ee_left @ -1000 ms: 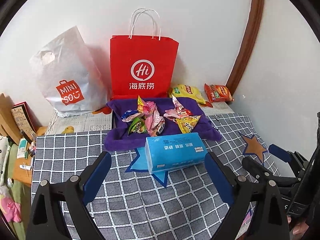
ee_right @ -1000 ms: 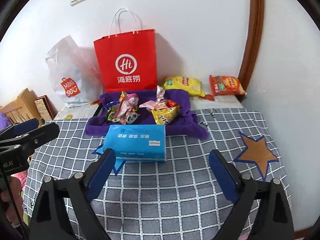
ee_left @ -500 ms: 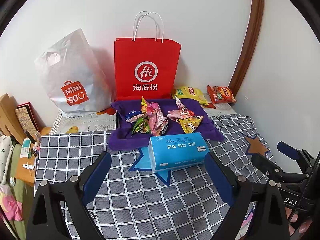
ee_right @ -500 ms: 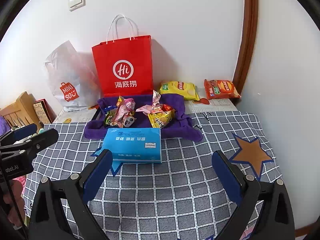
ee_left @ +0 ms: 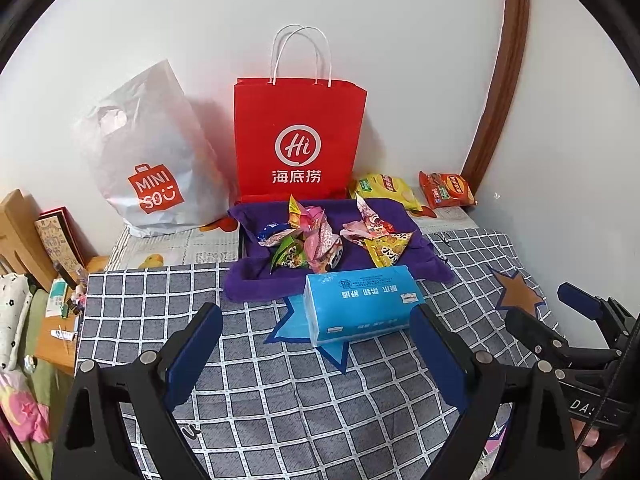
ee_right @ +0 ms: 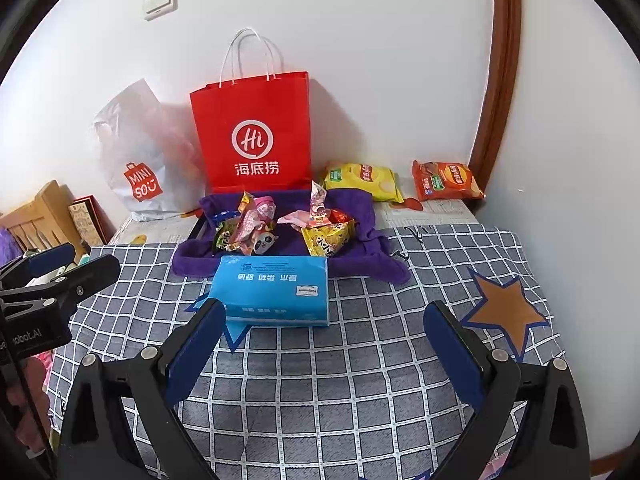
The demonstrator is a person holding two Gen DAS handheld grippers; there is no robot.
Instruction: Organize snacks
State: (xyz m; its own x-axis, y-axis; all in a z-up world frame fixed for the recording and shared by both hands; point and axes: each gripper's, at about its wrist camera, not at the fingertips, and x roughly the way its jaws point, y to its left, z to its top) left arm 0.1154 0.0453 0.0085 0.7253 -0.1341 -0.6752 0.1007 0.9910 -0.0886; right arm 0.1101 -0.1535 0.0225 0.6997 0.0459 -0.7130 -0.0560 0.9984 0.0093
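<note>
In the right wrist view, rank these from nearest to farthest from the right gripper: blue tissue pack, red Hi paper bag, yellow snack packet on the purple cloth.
Right gripper, jaws open:
1. Blue tissue pack, just ahead, left of centre.
2. Yellow snack packet, behind the pack, on the purple cloth.
3. Red Hi paper bag, upright at the back wall.

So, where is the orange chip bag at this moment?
The orange chip bag lies at the far right of the right wrist view, against the wall near the wooden door frame, just right of the yellow chip bag.
</note>
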